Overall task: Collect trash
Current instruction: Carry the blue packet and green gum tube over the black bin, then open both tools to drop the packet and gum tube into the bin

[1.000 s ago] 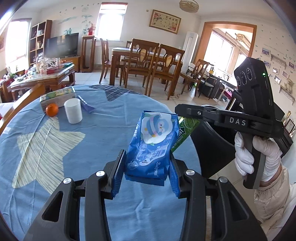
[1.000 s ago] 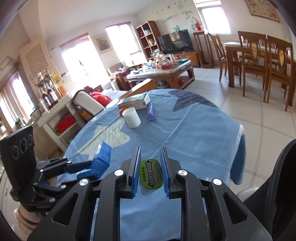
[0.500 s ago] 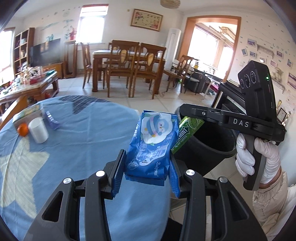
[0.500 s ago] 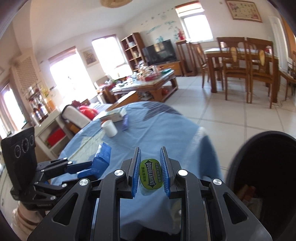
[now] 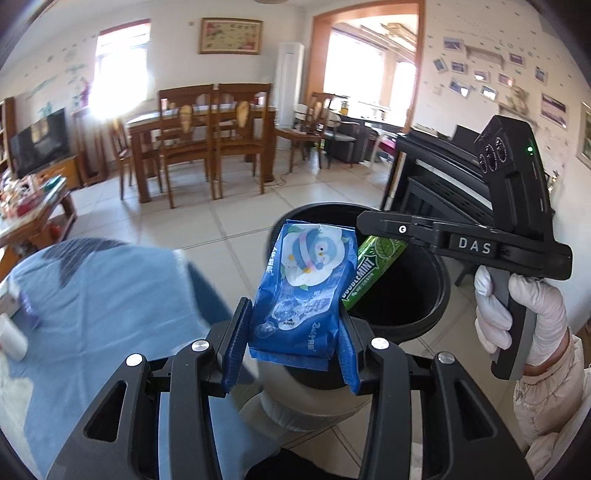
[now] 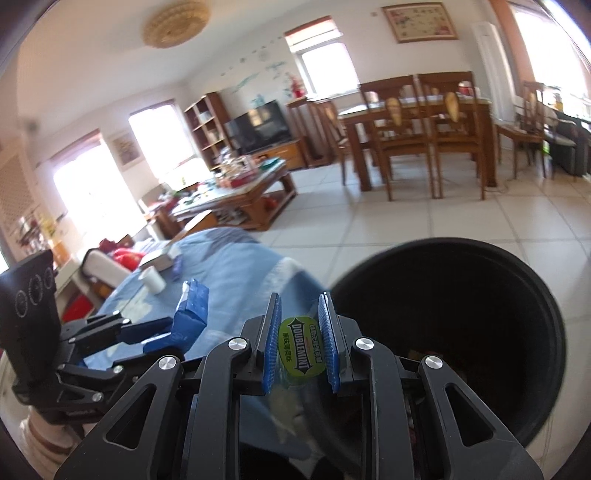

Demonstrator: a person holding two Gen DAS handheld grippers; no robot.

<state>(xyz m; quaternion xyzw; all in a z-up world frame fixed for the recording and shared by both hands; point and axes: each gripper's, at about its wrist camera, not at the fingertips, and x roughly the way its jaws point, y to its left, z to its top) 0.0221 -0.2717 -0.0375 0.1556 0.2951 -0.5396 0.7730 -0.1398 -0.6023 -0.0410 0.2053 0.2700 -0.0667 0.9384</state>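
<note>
Both grippers have swung from the blue-clothed table to the black bin. The left gripper clamps a blue wipes pack at its rim; the right gripper pinches a green gum pack above it.

A home: open living/dining rm. Wooden dining table w/ matching chairs well beyond the left hand-held gripper, TV on a low cabinet and a bookshelf far ahead of the right hand-held gripper. Cluttered wooden coffee table, framed picture, wall photos, ceiling lamp, tiled floor.
</note>
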